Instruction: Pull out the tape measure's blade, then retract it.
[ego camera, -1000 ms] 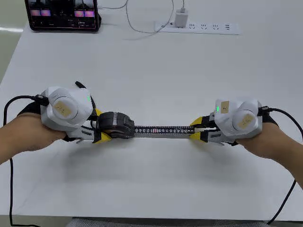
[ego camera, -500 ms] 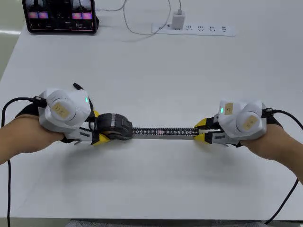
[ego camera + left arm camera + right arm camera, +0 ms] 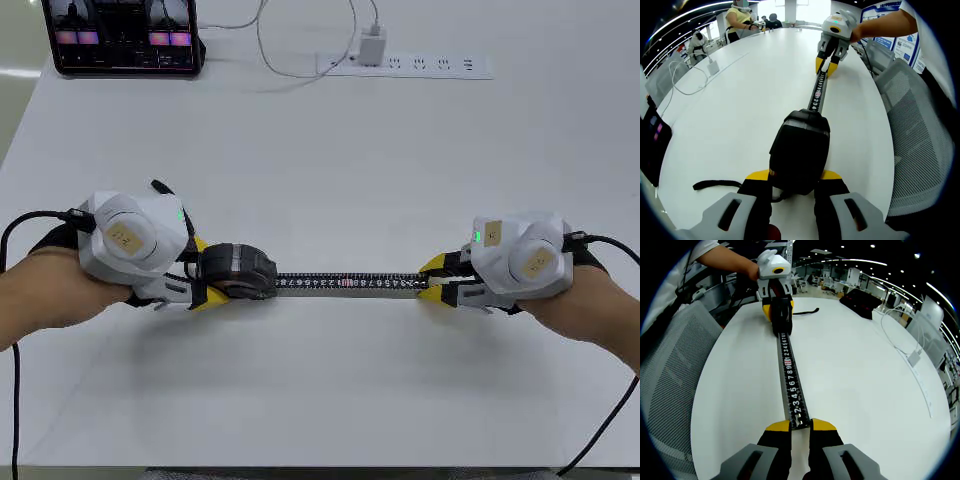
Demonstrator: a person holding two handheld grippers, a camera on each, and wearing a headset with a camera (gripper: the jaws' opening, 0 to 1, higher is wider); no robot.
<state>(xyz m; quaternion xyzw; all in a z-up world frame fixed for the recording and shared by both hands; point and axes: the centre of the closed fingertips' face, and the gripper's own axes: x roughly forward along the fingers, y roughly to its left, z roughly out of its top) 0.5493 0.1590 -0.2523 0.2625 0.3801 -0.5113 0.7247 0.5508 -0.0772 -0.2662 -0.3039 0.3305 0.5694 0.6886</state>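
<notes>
1. The left tool [image 3: 208, 272] is clamped around the black tape measure case [image 3: 238, 270], one jaw on each side, down on the left part of the white table [image 3: 330, 150].
2. The right tool [image 3: 433, 281] is pinched tight on the tip of the blade [image 3: 345, 282], well off to the right.
3. The blade is pulled out and runs dead straight between the two, lying low along the table with the numbers facing up.
4. A hand holds each tool, and black cables trail off toward the near edge.
5. On the far side there's a white power strip [image 3: 405, 65] with a charger [image 3: 372, 45] plugged in, and a lit-up screen [image 3: 120, 30] at the far left corner.
</notes>
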